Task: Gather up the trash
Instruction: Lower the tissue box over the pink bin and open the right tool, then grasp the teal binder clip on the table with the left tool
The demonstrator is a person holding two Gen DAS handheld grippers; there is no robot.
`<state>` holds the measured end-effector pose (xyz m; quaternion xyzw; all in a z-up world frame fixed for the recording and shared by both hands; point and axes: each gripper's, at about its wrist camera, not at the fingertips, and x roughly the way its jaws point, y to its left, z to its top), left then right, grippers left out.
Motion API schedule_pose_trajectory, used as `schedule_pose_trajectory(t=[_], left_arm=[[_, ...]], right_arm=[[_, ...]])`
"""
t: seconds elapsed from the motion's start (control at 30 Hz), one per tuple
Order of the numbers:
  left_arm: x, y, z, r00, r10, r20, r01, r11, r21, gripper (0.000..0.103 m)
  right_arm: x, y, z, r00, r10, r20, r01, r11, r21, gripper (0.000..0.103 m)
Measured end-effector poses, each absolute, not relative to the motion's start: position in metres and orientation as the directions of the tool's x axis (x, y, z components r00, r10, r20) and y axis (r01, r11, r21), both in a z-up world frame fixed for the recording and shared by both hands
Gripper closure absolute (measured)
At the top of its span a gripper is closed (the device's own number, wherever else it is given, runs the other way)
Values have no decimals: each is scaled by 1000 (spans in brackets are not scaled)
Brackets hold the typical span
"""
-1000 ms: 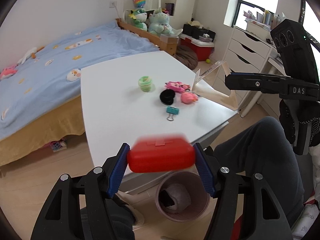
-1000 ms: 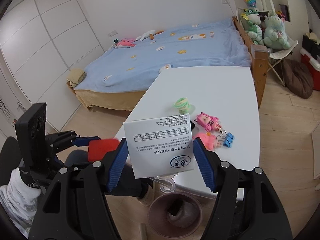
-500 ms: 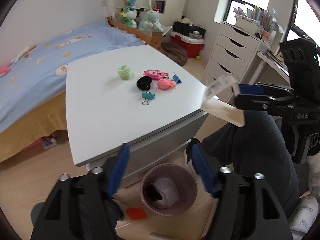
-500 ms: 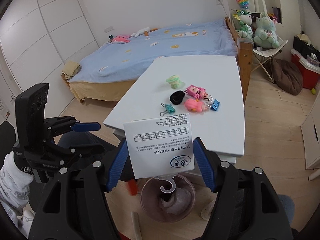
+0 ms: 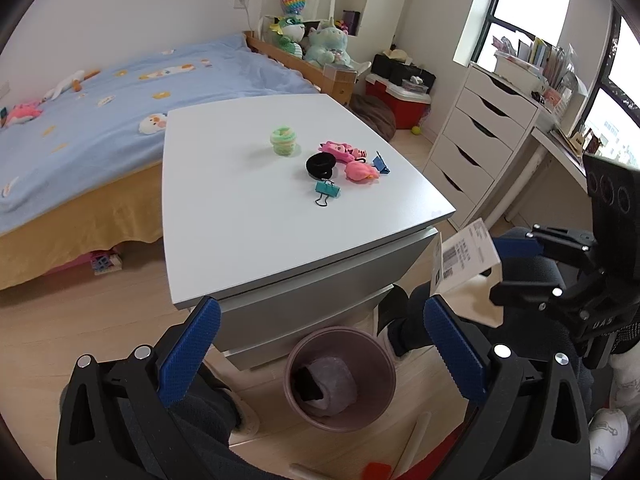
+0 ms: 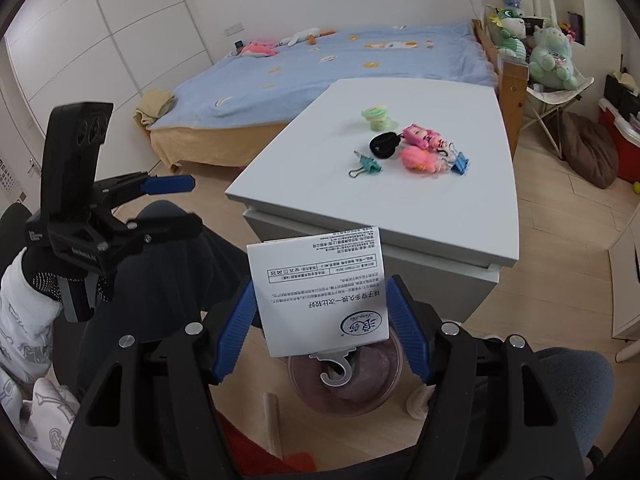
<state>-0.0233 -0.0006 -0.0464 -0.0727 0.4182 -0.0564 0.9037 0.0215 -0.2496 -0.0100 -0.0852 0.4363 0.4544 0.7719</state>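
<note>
Holding light, stiff card (image 6: 320,288) clamped by side edges in right gripper (image 6: 322,330) above near bin (image 6: 346,380); left gripper (image 5: 320,350) jaws apart, empty.

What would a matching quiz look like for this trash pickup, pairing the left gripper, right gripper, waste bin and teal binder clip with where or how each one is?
Things:
1. left gripper
2. right gripper
3. waste bin
4. teal binder clip

States:
A. on the floor by the table
B. shut on a white printed card
C. on the white table
D. open, holding nothing

Pairs: 1-D, 2-B, 3-A, 4-C
</note>
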Motion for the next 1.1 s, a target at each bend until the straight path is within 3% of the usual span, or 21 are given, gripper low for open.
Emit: schedule_pose_trajectory(t=[0.2, 0.27, 0.3, 0.4, 1.1], left_arm=[[-30, 3, -45, 650, -162, -742, 35, 982, -184, 6], [-32, 4, -45, 651, -161, -742, 33, 982, -185, 6], [-32, 4, -45, 651, -159, -742, 31, 983, -183, 6], [-33, 5, -46, 651, -158, -743, 30, 983, -183, 6], [-5, -9, -39, 649, -174, -741, 87, 984, -155, 6]], right_arm=[[14, -243, -14, 180, 627, -758, -794, 547, 264, 36], [13, -240, -13, 191, 618, -763, -797, 552, 248, 22], [14, -240, -12, 210, 617, -758, -794, 560, 236, 9], [18, -240, -11, 240, 600, -764, -779, 589, 218, 6], [46, -258, 4, 307, 587, -749, -716, 661, 224, 4]])
